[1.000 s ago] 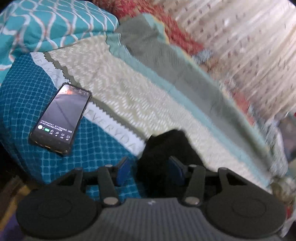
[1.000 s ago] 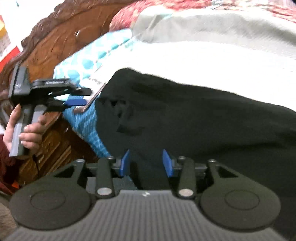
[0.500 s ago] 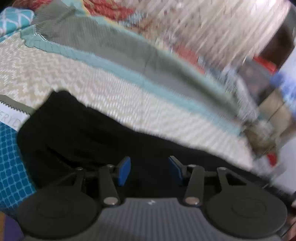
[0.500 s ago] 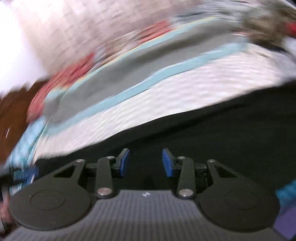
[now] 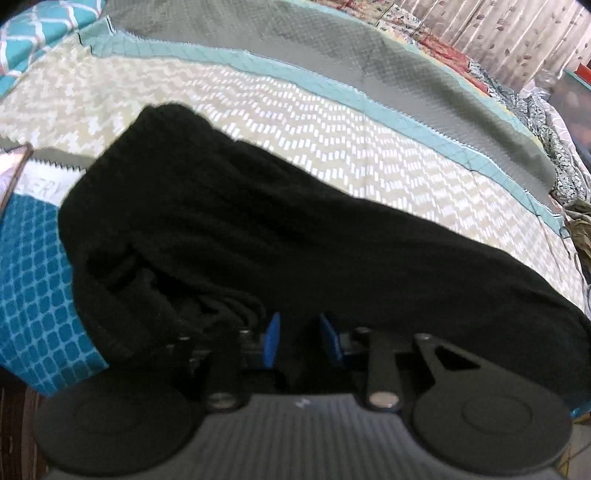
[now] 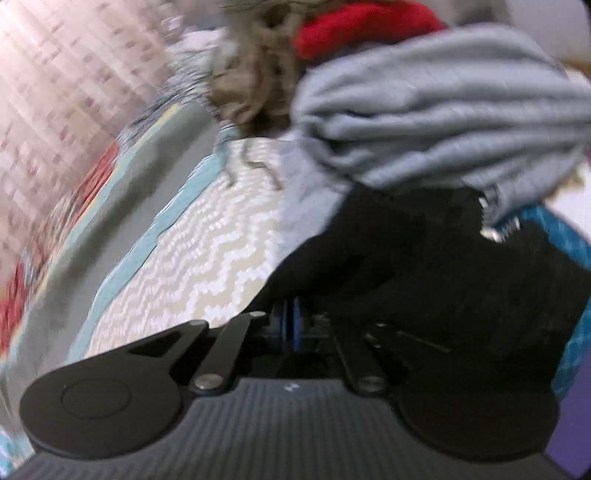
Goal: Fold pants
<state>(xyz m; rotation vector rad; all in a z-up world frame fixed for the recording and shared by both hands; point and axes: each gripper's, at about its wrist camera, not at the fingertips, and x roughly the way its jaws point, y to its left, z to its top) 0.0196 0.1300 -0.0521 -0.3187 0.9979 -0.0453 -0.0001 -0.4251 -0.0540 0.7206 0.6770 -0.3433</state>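
Black pants (image 5: 280, 236) stretch across the chevron bedspread (image 5: 332, 140); left gripper (image 5: 300, 341), jaws just narrowing, pinches dark fabric at the waist end. Right gripper (image 6: 291, 328) has just squeezed nearly shut on pants cloth beside a grey garment (image 6: 424, 110).

Patterned bedspread (image 5: 280, 122), curtain (image 5: 517, 33) behind.

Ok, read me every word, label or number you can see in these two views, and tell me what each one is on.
"ERV": cut-off grey letters on the white band of the bedcover, at the left edge of the left wrist view; the rest runs out of frame or under the black pants.
Small pale mark on the left gripper's body: too small to read.
Right wrist view: a similar mark on the gripper body, blurred; no other text.
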